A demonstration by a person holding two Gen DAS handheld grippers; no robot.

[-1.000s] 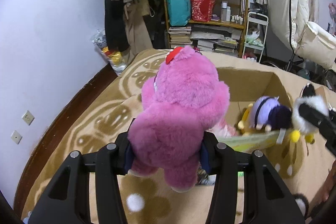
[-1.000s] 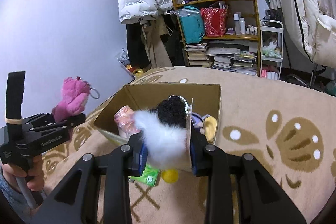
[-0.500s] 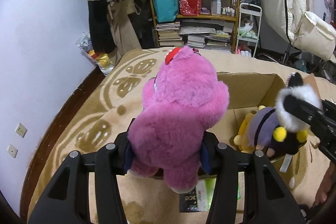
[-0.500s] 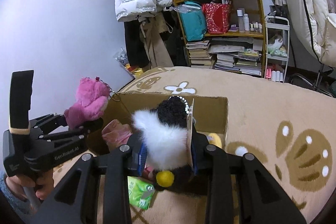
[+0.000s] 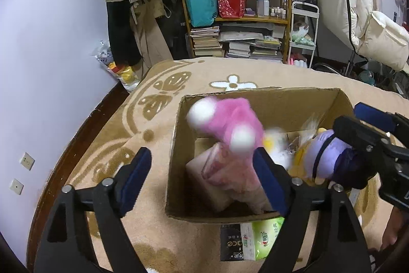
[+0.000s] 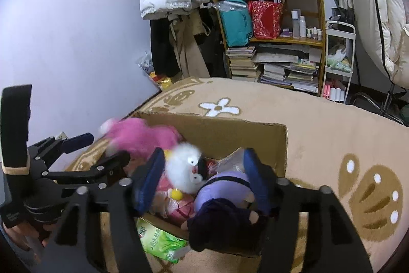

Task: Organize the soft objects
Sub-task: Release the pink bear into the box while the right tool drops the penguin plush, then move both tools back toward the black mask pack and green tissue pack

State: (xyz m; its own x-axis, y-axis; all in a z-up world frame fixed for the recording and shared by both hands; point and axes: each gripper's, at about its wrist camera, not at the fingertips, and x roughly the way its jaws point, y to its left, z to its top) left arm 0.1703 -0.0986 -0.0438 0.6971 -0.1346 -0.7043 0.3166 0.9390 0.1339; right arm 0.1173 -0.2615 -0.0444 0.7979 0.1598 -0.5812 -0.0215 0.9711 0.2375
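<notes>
An open cardboard box (image 5: 260, 96) stands on the carpet below both grippers. My left gripper (image 5: 202, 160) hangs over it, its jaws opening, and the pink plush bear (image 5: 225, 119) is loose and blurred, falling into the box. My right gripper (image 6: 203, 156) is over the same box (image 6: 230, 129), jaws opening too. The white and black fluffy toy (image 6: 184, 168) lies loose between them, free of the right pad, on a purple and yellow plush (image 6: 225, 186). The pink bear (image 6: 143, 134) and the left gripper (image 6: 76, 145) show at left there.
A green tissue pack (image 5: 263, 237) and a dark packet (image 5: 230, 242) lie on the beige patterned carpet (image 5: 153, 114) against the box's near wall. A pink pack (image 5: 217, 170) sits inside the box. A cluttered shelf (image 5: 235, 17), hanging coats and a purple wall stand behind.
Both grippers came over the box and opened. The pink bear left the left jaws and drops into the box. The white and black toy slipped out of the right jaws.
</notes>
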